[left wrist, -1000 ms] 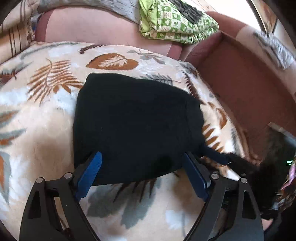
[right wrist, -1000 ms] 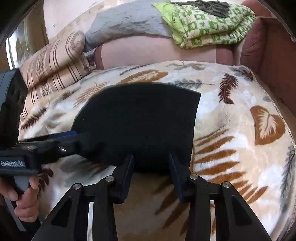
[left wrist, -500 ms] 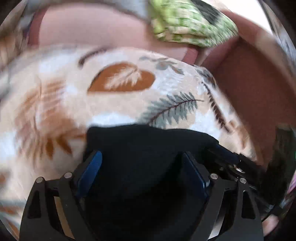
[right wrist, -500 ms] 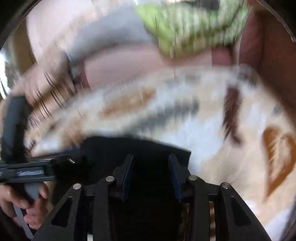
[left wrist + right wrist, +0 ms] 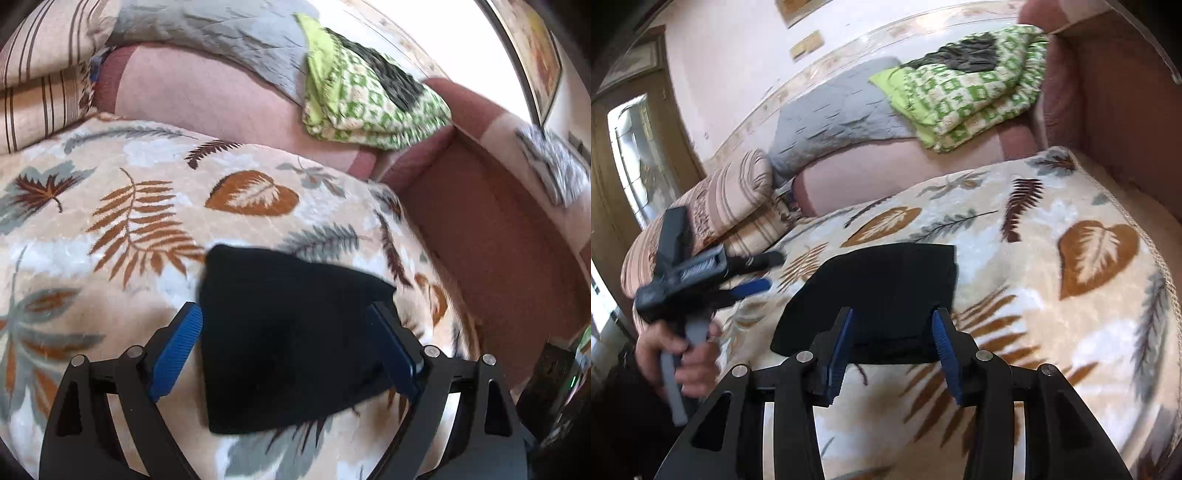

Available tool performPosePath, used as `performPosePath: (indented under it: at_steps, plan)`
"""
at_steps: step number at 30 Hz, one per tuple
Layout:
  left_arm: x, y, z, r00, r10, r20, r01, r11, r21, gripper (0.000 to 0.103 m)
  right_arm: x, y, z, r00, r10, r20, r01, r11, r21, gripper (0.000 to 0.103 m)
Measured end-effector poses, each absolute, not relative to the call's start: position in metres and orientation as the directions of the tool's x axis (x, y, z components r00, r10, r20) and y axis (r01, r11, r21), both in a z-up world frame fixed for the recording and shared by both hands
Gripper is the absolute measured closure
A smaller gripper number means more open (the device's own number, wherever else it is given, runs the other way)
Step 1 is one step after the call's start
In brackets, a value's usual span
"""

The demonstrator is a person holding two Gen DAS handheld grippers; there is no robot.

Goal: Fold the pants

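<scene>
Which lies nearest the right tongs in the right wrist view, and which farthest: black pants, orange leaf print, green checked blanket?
1. Black pants, just ahead of the right tongs, folded on the leaf-print cover.
2. Orange leaf print, farther out on the right.
3. Green checked blanket, farthest, up on the backrest.

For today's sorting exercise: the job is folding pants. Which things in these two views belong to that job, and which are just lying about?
Belongs to the job:
- black pants, lying folded on the leaf-print blanket
- left tool, open
- right tool, jaws just opening, nothing gripped

Just lying about:
- green checked blanket
- grey quilt
- striped pillow
</scene>
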State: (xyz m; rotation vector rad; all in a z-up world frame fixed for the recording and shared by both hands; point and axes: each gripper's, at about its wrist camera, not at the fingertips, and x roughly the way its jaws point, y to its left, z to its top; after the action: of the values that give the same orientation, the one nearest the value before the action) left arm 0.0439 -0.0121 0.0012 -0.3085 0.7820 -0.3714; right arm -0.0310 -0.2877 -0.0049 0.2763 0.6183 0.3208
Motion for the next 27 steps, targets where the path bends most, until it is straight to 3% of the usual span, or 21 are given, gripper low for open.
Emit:
performPosePath:
  at_steps: [8,11,17,27]
  plan:
    - [-0.003,-0.038,0.006,0.700,-0.299,-0.649,0.219,0.954,-0.203,0.012,-0.028,-0.304,-0.014,0.756,0.361,-0.546,-0.136,0.903,0.408,0.053]
    - [-0.018,-0.043,0.009,0.714,-0.260,-0.650,0.206,0.965,-0.160,0.001,-0.037,-0.297,-0.010,0.762,0.365,-0.536,-0.162,0.908,0.387,0.053]
    - [-0.035,-0.047,0.009,0.718,-0.182,-0.672,0.177,0.981,-0.077,0.000,-0.057,-0.274,-0.005,0.758,0.383,-0.529,-0.232,0.915,0.329,0.049]
    - [-0.050,-0.040,0.013,0.746,-0.135,-0.652,0.140,0.989,-0.045,0.000,-0.076,-0.250,-0.007,0.745,0.380,-0.548,-0.278,0.924,0.262,0.043]
